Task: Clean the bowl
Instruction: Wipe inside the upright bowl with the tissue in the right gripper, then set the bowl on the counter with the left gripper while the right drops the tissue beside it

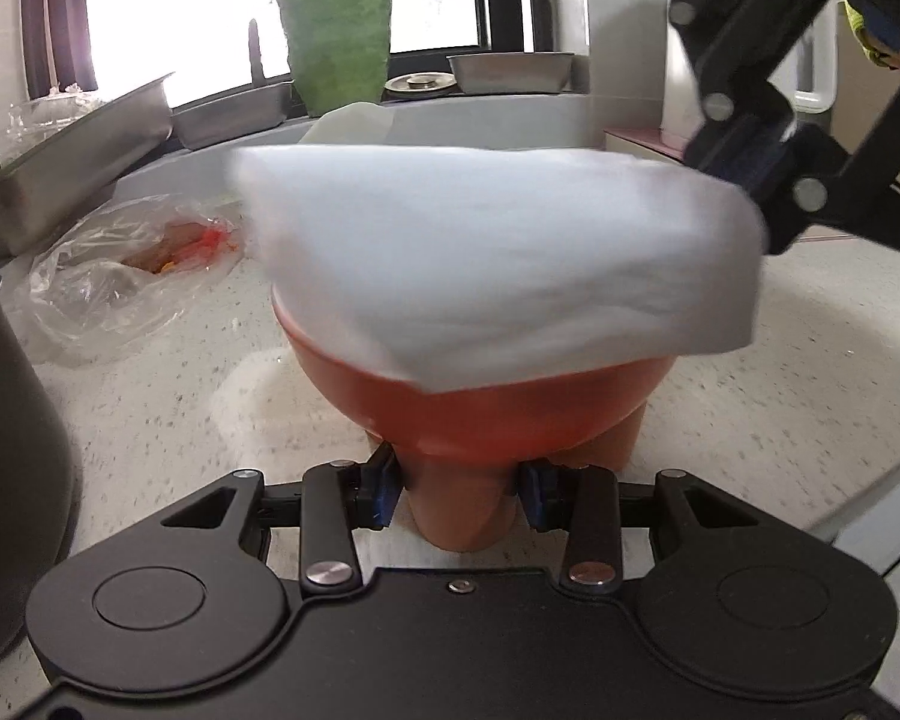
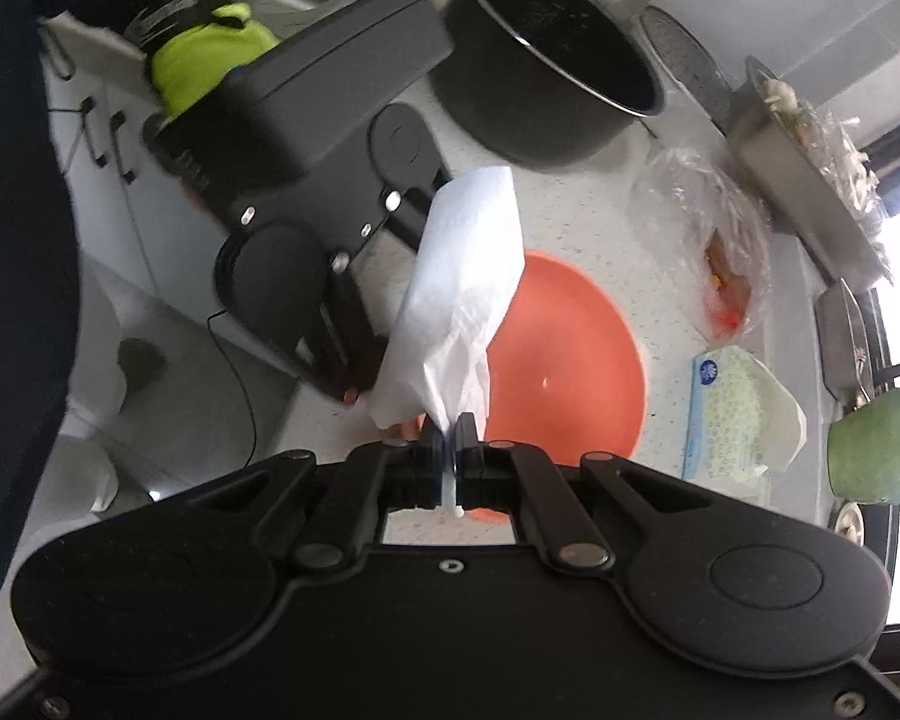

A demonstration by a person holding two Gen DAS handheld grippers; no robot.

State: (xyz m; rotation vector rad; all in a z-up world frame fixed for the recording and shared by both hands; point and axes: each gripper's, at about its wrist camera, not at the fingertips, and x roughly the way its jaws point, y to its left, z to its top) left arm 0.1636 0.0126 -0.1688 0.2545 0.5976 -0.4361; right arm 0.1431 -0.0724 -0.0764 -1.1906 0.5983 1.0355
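We find the orange bowl (image 1: 498, 414) standing on the speckled table (image 1: 150, 414), its foot lodged between the fingers of the left gripper (image 1: 459, 489), which are closed on that foot from both sides. The left gripper lies low and level at the table edge. The right gripper (image 2: 448, 438) comes from above, pointing down over the bowl's rim; its fingers are pressed together on a corner of a white paper towel (image 2: 459, 294). The towel hangs across the bowl's near rim. A tissue pack (image 2: 729, 414) lies beside the bowl, and a dark pot (image 2: 546, 60) stands farther off.
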